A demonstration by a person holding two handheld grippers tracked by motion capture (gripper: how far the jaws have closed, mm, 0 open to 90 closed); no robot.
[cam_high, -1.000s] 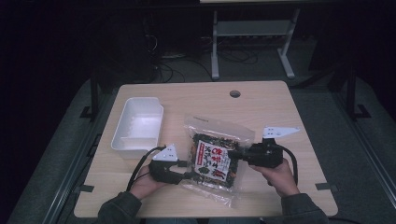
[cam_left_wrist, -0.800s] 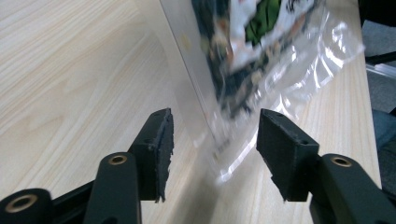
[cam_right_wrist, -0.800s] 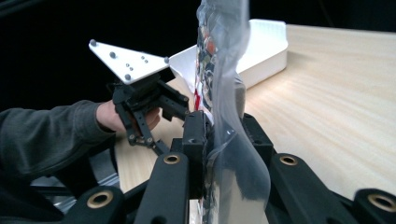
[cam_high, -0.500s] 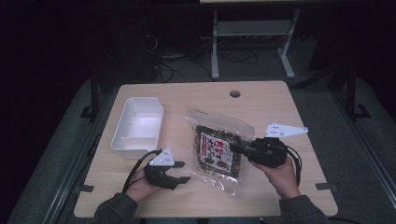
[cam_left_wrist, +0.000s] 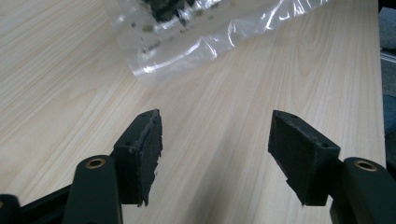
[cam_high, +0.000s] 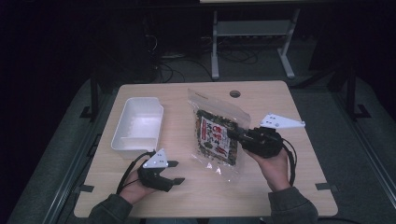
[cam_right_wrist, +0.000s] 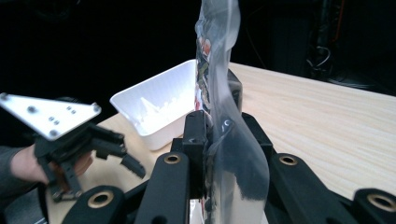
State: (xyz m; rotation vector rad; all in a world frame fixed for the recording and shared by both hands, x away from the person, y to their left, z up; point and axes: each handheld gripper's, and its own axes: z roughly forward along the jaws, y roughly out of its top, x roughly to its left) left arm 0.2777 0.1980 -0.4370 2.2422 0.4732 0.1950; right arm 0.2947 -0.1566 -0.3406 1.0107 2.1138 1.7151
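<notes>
Snack bag (cam_high: 218, 136) in right claw (cam_high: 237, 136), white tray (cam_high: 138, 122) alongside.

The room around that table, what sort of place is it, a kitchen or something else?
Probably a lab or recording workspace, not a kitchen: a bare wooden table in a dark room, loose cables on the floor behind it, and a metal stand at the back.

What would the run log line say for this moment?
left gripper: open, holding nothing | right gripper: shut on snack bag, lifted | white tray: on table
</notes>
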